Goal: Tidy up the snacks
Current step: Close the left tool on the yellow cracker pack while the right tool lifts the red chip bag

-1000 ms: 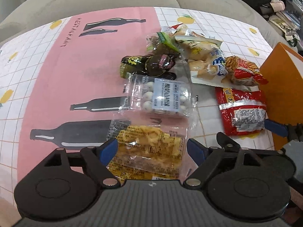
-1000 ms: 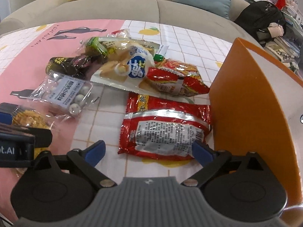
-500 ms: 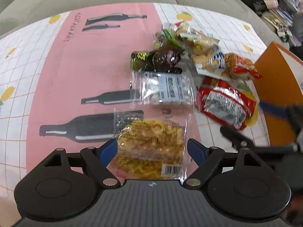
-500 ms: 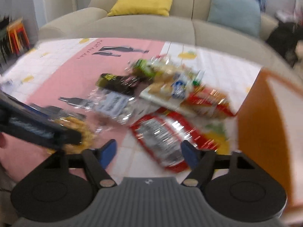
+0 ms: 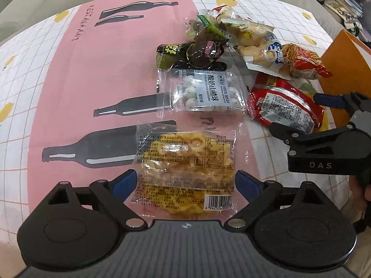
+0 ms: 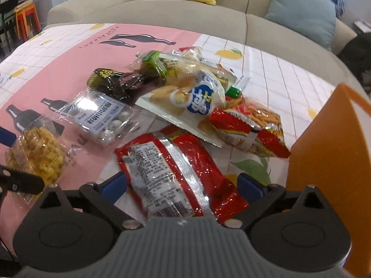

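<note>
A pile of snack packets lies on the pink and white tablecloth (image 5: pixel 97 74). A clear packet of yellow crisps (image 5: pixel 185 162) lies between the fingers of my open left gripper (image 5: pixel 185 181), touching neither visibly. A red packet (image 6: pixel 171 169) lies between the fingers of my open right gripper (image 6: pixel 183 183), which also shows in the left wrist view (image 5: pixel 324 115). Beyond lie a clear packet of white balls (image 5: pixel 208 90), a dark packet (image 5: pixel 185 51), a pale rice-cracker bag (image 6: pixel 192 95) and a red and yellow snack bag (image 6: pixel 250 127).
An orange box (image 6: pixel 324 153) stands at the right, close to my right gripper. A beige sofa (image 6: pixel 185 16) with yellow and blue cushions runs behind the table. The yellow crisps also show in the right wrist view (image 6: pixel 37 155) at the left.
My right gripper swung and tilted, and the red packet now lies turned diagonally between its fingers. My left gripper shifted slightly; the yellow crisps still lie between its fingers.
</note>
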`<control>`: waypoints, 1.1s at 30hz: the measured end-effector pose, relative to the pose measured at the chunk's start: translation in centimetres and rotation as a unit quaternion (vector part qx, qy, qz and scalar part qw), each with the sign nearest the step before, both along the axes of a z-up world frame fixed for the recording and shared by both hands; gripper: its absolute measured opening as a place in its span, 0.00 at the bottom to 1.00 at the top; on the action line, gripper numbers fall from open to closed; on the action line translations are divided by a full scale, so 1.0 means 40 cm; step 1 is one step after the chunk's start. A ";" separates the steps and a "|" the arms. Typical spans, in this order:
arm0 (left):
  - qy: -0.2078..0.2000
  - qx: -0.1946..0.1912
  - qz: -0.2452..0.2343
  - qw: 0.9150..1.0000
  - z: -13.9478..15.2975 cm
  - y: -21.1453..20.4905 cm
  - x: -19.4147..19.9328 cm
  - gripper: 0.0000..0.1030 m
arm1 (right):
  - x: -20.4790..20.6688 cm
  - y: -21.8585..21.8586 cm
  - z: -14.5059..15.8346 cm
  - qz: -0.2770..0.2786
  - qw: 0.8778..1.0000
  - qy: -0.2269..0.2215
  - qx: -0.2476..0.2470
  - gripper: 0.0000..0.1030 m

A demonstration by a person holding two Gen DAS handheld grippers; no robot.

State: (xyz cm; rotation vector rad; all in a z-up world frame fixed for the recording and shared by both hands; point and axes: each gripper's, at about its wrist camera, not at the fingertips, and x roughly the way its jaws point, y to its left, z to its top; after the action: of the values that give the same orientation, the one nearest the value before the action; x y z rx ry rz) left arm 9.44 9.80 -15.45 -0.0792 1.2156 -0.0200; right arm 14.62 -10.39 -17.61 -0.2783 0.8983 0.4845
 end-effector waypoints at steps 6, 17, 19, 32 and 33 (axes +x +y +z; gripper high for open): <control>0.000 -0.007 0.007 1.000 -0.001 0.005 0.003 1.00 | -0.015 0.021 0.000 0.000 1.000 0.027 -0.005 0.97; -0.004 -0.020 0.013 1.000 0.004 0.016 0.002 1.00 | -0.117 0.025 0.072 0.011 1.000 0.021 0.008 0.89; -0.003 -0.020 0.011 1.000 0.004 0.016 0.003 1.00 | -0.110 0.038 0.061 0.011 1.000 -0.013 -0.024 0.92; -0.004 -0.015 0.009 1.000 0.000 0.009 0.004 1.00 | -0.026 0.050 -0.013 -0.046 0.998 0.045 0.019 0.87; -0.005 -0.015 0.009 1.000 0.001 0.009 0.003 1.00 | -0.032 0.047 -0.008 -0.046 0.998 0.041 0.019 0.84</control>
State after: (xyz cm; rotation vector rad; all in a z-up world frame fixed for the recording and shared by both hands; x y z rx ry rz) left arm 9.57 10.17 -15.41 -0.1171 1.2054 -0.0228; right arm 13.35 -8.51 -17.94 -0.1831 0.9761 0.4303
